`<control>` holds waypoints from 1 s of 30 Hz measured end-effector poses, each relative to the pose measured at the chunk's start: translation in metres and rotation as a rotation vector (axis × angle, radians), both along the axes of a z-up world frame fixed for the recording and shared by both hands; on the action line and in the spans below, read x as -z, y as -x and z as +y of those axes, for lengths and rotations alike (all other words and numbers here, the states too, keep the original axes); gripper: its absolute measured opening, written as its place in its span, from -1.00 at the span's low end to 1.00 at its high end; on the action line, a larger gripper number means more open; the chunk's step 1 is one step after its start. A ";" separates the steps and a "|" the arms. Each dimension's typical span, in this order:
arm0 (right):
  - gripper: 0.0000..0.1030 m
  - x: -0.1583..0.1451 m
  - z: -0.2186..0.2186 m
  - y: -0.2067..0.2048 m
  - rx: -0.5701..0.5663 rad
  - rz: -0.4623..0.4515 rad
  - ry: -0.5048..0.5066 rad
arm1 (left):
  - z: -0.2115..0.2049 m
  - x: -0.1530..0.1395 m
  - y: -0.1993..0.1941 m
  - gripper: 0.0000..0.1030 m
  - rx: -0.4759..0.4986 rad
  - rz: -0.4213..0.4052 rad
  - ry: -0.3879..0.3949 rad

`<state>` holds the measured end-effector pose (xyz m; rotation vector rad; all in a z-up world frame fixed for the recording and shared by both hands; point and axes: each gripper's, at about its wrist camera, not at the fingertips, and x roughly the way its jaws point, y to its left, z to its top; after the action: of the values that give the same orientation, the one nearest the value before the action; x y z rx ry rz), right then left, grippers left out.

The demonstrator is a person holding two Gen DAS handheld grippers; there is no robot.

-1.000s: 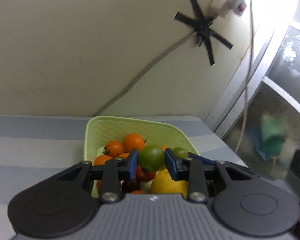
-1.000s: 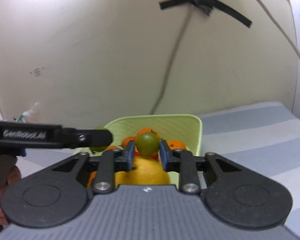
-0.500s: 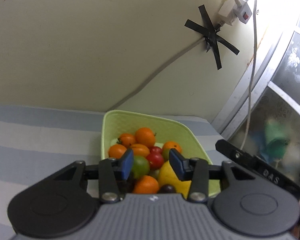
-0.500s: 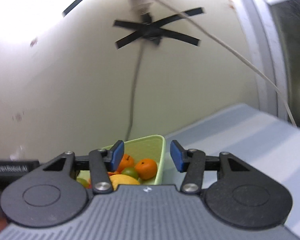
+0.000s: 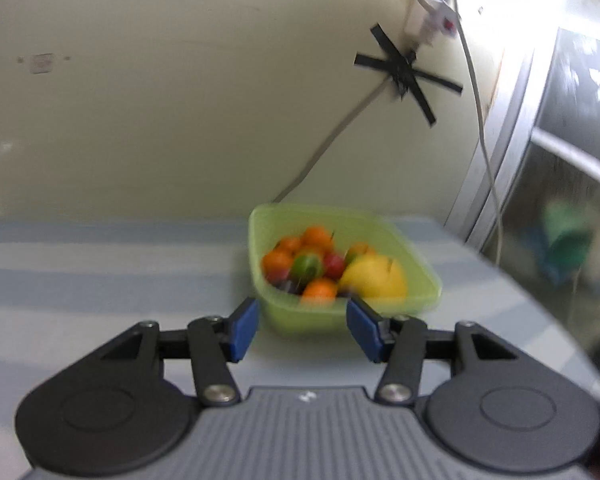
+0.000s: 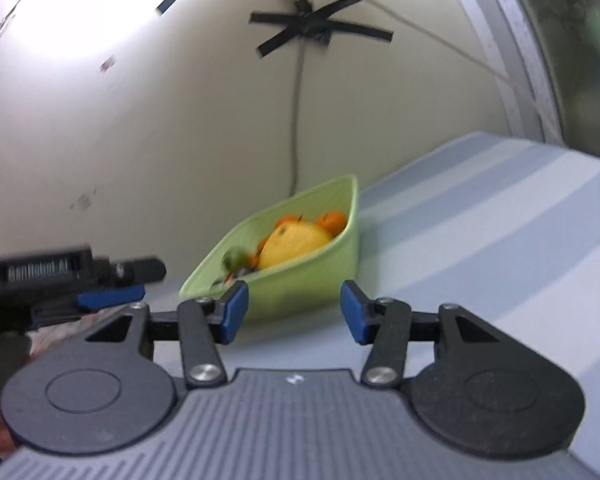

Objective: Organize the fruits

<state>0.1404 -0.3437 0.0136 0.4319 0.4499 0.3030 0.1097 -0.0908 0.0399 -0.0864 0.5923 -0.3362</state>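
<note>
A: Left wrist view first. What's there?

B: The left gripper (image 5: pixel 302 326) has its jaws spread wide with nothing between them. At 12 o'clock from it, the green basket (image 5: pixel 420 268) sits on the striped tablecloth (image 5: pixel 100 280), holding small orange fruits (image 5: pixel 278 261), a green one (image 5: pixel 306 265), a red one (image 5: pixel 334 265) and a big yellow fruit (image 5: pixel 374 278) on its 3 o'clock side. Black tape (image 5: pixel 408 74) crosses a cable on the wall at 1 o'clock.

A: And the right wrist view?

B: The right gripper (image 6: pixel 294 312) is likewise spread apart and empty. The basket (image 6: pixel 300 280) lies at 12 o'clock, just beyond the fingertips, the yellow fruit (image 6: pixel 296 244) showing inside. The left gripper (image 6: pixel 112 280) reaches in from 9 o'clock.
</note>
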 end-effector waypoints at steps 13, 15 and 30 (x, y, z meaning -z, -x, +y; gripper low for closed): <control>0.04 0.009 0.009 0.050 0.003 -0.016 0.003 | 0.021 0.048 0.072 0.11 -0.119 -0.009 -0.085; 0.04 0.010 0.009 0.054 0.001 -0.027 0.003 | 0.020 0.051 0.078 0.14 -0.136 -0.039 -0.114; 0.06 0.010 0.013 0.057 -0.011 -0.061 0.034 | 0.014 0.052 0.092 0.54 -0.179 -0.120 -0.195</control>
<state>0.0835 -0.3308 0.0041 0.3859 0.3978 0.3182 0.0178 -0.0767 -0.0118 0.0678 0.4915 -0.1078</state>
